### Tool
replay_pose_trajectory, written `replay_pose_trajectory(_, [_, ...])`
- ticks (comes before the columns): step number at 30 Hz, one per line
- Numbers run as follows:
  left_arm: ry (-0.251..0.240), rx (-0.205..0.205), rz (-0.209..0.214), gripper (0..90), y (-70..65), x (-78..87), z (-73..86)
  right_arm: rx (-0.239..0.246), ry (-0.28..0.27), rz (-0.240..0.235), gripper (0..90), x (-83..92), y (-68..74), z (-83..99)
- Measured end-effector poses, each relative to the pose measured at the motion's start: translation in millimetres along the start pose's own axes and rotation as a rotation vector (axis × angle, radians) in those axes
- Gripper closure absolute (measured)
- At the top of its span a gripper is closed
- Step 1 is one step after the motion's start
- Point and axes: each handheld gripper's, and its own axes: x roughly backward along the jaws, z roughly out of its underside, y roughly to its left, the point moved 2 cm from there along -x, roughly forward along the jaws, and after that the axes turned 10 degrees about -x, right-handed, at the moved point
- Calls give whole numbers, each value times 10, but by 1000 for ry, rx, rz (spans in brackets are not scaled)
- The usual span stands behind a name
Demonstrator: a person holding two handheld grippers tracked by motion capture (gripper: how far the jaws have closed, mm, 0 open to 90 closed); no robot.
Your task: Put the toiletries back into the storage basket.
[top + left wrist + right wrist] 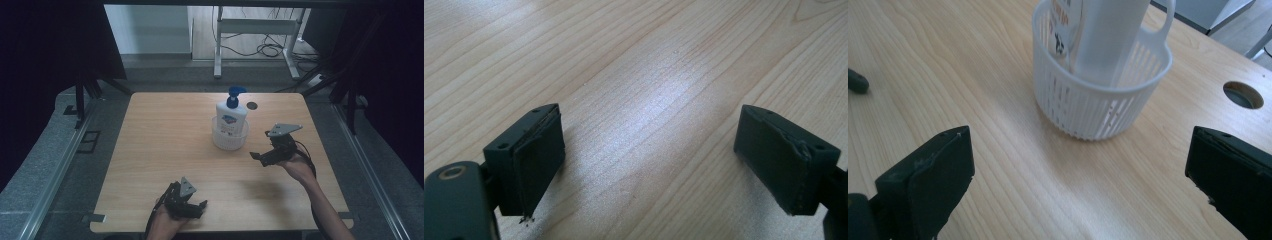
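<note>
From above, the bottle stands in a white basket right of centre on the surface. The right tool is near it, jaws apart; the left tool rests at the near edge.

The left tool gapes over bare wood.

The right tool, wide open, faces the basket. Likely a bottle grasp: approach above the rim, which blocks a low grip. A hole lies far right.

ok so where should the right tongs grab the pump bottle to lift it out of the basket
Probably the bottle's upper body, just above the white basket's rim, coming in level from the right tongs' side. The bottle stands upright, the basket walls hide its lower half, and the blue pump looks too narrow.
</note>
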Motion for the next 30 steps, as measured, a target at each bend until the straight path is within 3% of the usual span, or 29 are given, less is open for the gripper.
replay_pose_trajectory(20, [-3,5,-2,125,-4,-2,-1,-55,27,-4,0,56,27,457])
replay_pose_trajectory(30, [-2,5,-2,125,-4,-2,0,-66,72,1,0,3,66,763])
